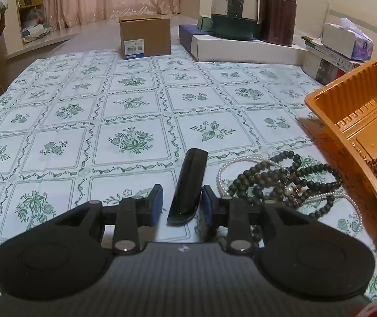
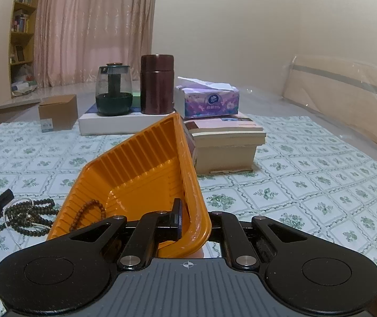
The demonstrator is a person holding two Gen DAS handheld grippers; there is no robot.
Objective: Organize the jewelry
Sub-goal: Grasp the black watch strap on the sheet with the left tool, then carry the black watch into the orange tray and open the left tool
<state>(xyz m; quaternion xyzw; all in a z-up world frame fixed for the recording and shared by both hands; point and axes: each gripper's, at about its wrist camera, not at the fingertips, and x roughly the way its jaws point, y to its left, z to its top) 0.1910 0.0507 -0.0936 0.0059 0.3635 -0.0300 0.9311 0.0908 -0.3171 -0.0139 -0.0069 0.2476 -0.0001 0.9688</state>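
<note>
Left gripper stands spread about a glossy black oblong clip, pads clear; its long axis runs along the fingers; right gripper pinches the tilted orange ribbed plastic tray; dark beaded strands lie rightward

Left wrist cam: low over desk, facing curtains, close. Right wrist cam: beside it, facing the wall. Both share orange tray, beads, back boxes.
</note>
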